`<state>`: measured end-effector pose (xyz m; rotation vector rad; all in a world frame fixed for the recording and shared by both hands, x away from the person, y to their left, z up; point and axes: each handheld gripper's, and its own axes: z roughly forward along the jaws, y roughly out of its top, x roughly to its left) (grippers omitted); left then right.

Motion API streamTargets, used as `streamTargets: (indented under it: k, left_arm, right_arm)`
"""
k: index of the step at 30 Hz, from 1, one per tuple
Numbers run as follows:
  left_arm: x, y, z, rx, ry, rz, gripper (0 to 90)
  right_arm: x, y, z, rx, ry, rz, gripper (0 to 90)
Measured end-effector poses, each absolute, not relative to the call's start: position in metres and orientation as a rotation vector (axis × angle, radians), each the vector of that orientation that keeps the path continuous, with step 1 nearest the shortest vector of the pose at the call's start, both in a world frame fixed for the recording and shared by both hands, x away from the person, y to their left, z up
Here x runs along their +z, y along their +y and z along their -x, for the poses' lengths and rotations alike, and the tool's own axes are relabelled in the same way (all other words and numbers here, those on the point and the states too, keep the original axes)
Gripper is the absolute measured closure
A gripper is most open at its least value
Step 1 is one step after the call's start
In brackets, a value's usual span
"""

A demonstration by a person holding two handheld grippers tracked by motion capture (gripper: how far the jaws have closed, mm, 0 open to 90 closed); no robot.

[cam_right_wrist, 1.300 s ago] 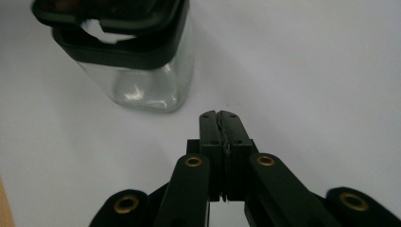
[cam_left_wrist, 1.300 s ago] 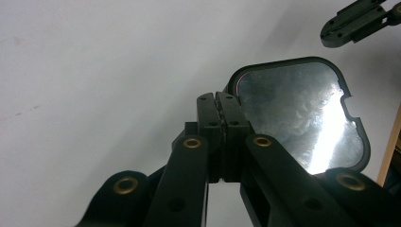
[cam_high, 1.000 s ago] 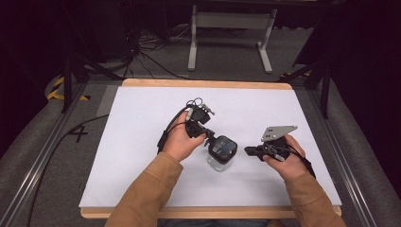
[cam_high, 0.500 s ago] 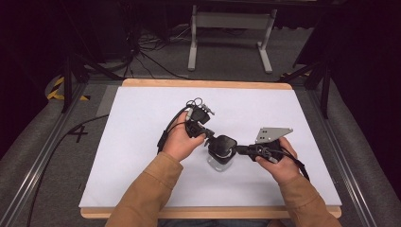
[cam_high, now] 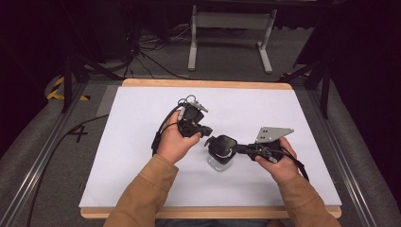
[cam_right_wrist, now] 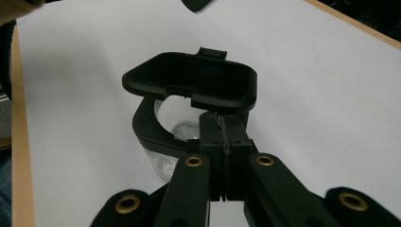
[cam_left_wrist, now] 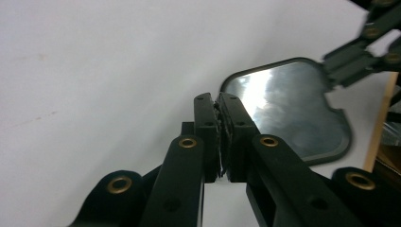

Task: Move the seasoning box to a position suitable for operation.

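The bench is a wooden board covered with a plain white sheet, standing on grey carpet, where a dark "4" is marked just left of the bench. That numeral is the only writing that can be read; the container and both grippers show no brand or label.

A person's two forearms in tan sleeves come in from the near edge.

Near the middle of the bench stands a small clear container with a black rim and a black hinged lid. In the right gripper view the lid is lifted and tilted up above the container's mouth.

The left gripper is held just left of and above the container, apart from it. In the left gripper view its jaws have just been opening but look nearly pressed together, with only a thin slit and nothing between them; the glossy lid top lies just beyond their tips.

The right gripper reaches in from the right. Its jaws are pressed together at the near edge of the lid, but whether they pinch it I cannot tell.
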<state>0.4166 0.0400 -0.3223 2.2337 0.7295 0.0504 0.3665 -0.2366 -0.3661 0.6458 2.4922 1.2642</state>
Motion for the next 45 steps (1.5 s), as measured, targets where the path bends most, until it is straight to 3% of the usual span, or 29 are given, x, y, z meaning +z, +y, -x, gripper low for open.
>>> streamTargets:
  k: [4,13,19,30,45]
  left_arm:
    - [-0.316,0.047,-0.389,0.086,0.665,-2.237,87.0]
    - [-0.337,0.037,-0.348,0.02,0.559,-2.254,88.2]
    - [-0.359,0.017,-0.346,0.052,0.601,-2.205,88.3]
    - [-0.36,-0.001,-0.346,0.123,0.612,-2.169,89.9]
    - [-0.35,0.01,-0.353,0.185,0.646,-2.085,89.9]
  right_arm:
    - [-0.365,-0.236,-0.366,1.273,2.487,-0.65,89.8]
    - [-0.361,-0.232,-0.367,1.318,2.46,-0.649,89.8]
    - [-0.36,-0.229,-0.367,1.335,2.453,-0.647,89.8]
    - [-0.36,-0.23,-0.366,1.348,2.45,-0.655,89.7]
    - [-0.373,-0.229,-0.371,1.257,2.513,-0.703,89.8]
